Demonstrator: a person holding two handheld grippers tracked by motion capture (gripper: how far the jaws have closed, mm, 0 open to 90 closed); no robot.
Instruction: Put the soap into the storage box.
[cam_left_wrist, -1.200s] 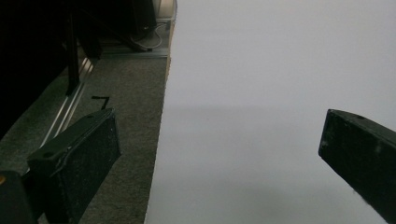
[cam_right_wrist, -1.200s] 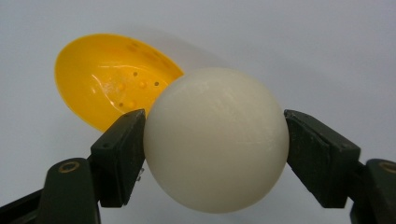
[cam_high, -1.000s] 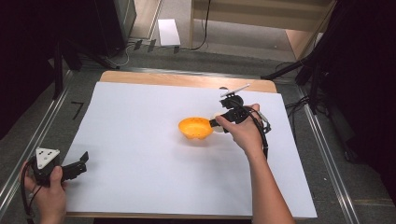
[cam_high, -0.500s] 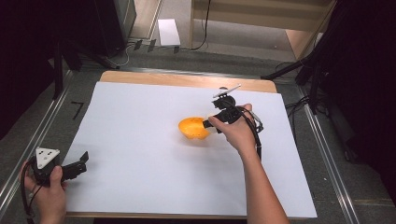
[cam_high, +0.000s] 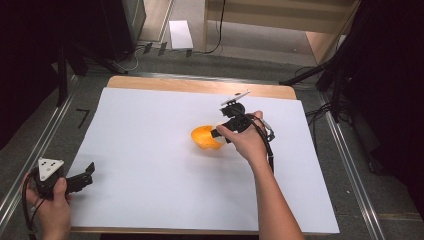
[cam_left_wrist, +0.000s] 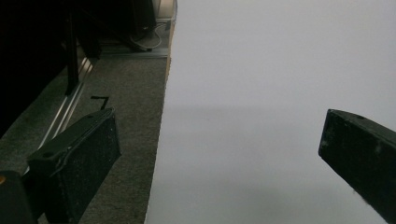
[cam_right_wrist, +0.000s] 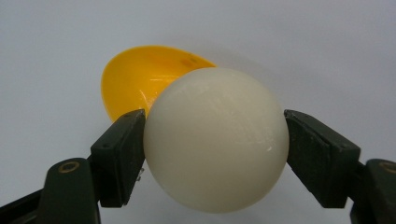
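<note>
Near the middle of the white-covered surface (cam_high: 150, 150), toward its right edge, the right gripper (cam_right_wrist: 215, 154) pinches a smooth cream-white ball (cam_right_wrist: 215, 140) between its fingers (cam_right_wrist: 119, 154), just short of the small orange plastic bowl (cam_right_wrist: 140, 79). Doing this step well probably means carrying the ball squarely over the bowl's hollow, lowering it close, then easing the grip so it doesn't bounce out. At the near left corner, the left gripper (cam_left_wrist: 219, 154) rests with fingers spread, holding nothing.

the round cream-white ball (cam_right_wrist: 215, 140) looks matt, faintly grainy plastic; behind it the orange plastic bowl (cam_right_wrist: 140, 79) shines glossy and smooth. under the ball, the white paper sheet (cam_high: 150, 150) is matt; beyond lies a bare wooden table edge (cam_high: 165, 84).
</note>
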